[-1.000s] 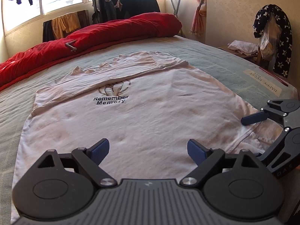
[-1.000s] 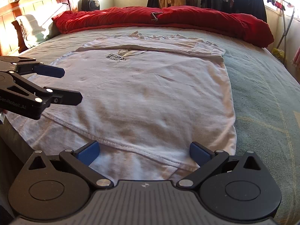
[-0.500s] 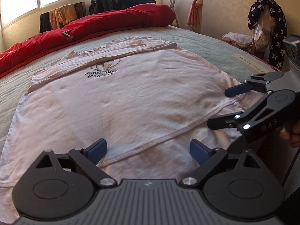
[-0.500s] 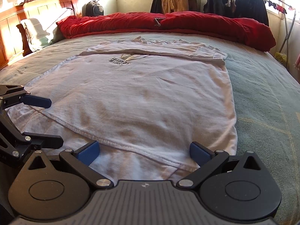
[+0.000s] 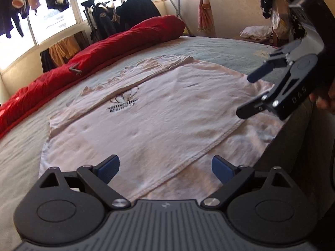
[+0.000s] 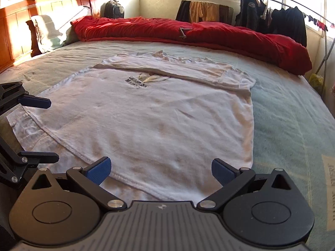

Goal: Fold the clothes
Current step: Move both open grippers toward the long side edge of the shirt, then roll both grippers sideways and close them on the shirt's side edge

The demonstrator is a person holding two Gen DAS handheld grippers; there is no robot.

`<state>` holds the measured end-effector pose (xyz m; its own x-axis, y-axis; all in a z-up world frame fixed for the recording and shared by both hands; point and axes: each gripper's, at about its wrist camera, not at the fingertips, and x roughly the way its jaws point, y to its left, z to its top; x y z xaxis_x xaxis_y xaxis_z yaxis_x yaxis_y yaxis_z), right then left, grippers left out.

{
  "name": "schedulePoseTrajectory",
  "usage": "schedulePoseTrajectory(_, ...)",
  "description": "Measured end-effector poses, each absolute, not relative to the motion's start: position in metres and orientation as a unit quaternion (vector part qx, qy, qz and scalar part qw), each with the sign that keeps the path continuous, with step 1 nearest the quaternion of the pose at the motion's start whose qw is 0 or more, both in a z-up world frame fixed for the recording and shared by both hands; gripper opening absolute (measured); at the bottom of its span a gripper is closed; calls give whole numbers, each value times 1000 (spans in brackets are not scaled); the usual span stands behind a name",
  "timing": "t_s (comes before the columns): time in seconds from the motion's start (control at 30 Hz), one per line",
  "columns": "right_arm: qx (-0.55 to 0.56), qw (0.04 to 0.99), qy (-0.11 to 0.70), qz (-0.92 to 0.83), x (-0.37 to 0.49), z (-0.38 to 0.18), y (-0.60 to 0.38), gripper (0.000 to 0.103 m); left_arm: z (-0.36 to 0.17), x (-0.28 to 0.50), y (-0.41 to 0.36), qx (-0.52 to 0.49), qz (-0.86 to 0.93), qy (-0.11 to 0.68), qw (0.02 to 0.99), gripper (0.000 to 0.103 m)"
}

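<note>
Both sets of jaws stand wide apart and grip nothing. From the left wrist view, the left gripper hangs over the near hem of the white T-shirt, its blue pads spread at about 7 and 5 o'clock in the frame. The right gripper shows at 2 o'clock, lifted above the shirt's right-hand corner, with a bit of the person's hand behind it at the frame edge.

From the right wrist view, the right gripper is poised just over the hem too, and the left gripper comes in at 9 o'clock, above the shirt's left corner.

That T-shirt lies flat on the bed, printed side up, black lettering near the chest, its upper part folded down across the far end. A red duvet is bunched along the bed's far side at 12 o'clock. A clothes rack with dark garments stands by the window at 1 o'clock, and a wooden headboard with a pillow sits at 10 o'clock.
</note>
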<state>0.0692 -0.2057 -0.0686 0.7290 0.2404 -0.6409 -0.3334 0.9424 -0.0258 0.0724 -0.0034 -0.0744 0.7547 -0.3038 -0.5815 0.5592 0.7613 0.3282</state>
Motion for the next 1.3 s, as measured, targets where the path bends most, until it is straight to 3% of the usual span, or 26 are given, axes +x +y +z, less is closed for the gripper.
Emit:
schedulePoseTrajectory(0.23, -213, 916, 279, 197, 73, -30, -183, 103, -73, 53, 0, 349, -254, 214, 877, 95)
schedulePoseTrajectory(0.7, -361, 837, 272, 309, 25, -80, -112, 103, -90, 40, -14, 384, -261, 208, 861, 95)
schedulePoseTrajectory(1.3, -502, 804, 230, 220, 3, -97, -109, 103, -97, 34, -42, 405, -295, 182, 846, 95)
